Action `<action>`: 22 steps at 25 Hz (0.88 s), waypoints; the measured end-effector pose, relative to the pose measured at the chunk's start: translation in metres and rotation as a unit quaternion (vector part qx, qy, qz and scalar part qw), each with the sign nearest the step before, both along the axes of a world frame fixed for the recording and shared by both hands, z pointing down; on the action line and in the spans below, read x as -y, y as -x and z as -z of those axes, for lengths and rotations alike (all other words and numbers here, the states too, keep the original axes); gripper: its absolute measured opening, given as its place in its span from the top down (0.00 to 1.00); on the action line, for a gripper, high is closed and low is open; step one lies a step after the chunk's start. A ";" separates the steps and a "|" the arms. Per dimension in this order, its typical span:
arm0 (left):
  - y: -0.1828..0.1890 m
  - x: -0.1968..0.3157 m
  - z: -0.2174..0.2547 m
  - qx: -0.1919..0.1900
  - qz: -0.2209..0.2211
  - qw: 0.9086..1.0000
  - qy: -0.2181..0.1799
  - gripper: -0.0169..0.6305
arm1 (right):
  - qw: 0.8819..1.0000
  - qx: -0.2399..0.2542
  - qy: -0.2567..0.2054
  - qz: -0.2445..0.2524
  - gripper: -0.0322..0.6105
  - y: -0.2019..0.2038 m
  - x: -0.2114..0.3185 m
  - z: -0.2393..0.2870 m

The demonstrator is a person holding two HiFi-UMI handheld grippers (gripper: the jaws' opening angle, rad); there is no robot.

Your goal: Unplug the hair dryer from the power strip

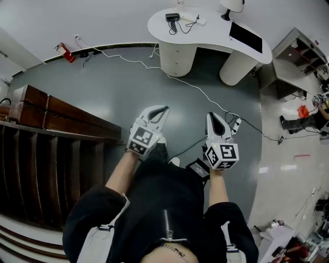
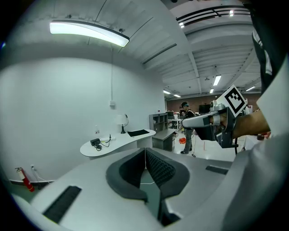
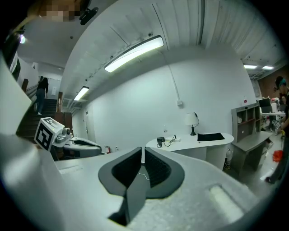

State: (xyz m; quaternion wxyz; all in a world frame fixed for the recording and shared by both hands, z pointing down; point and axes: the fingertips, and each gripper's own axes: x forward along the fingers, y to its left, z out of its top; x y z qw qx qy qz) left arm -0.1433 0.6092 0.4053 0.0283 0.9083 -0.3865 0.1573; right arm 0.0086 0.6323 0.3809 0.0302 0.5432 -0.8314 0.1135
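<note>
A black device that looks like the hair dryer (image 1: 172,17) lies on the far white curved desk (image 1: 216,43), its cord running to a white power strip (image 1: 197,20) beside it. The same dryer (image 3: 160,141) shows small in the right gripper view and in the left gripper view (image 2: 95,142). Both grippers hang in front of the person's waist, well short of the desk. My left gripper (image 1: 160,111) is shut with nothing between its pads (image 2: 156,169). My right gripper (image 1: 213,117) is likewise shut and empty, and it points toward the desk (image 3: 189,142).
A white cable (image 1: 190,85) crosses the grey floor to a second power strip (image 1: 236,123) near my right gripper. Wooden steps (image 1: 51,115) stand at left, a red fire extinguisher (image 1: 67,53) by the wall. A lamp (image 1: 231,5) and black pad (image 1: 245,37) share the desk. Shelves (image 1: 298,56) stand at right.
</note>
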 end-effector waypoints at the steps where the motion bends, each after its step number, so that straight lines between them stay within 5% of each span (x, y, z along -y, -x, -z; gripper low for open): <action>1: 0.000 0.002 0.000 0.000 0.001 1.000 0.001 0.95 | 1.000 0.001 0.001 -0.001 0.93 0.000 0.002 0.000; 22: 0.017 0.083 -0.008 -0.007 -0.022 1.000 0.008 0.95 | 1.000 -0.006 0.016 -0.008 0.93 0.027 0.074 -0.001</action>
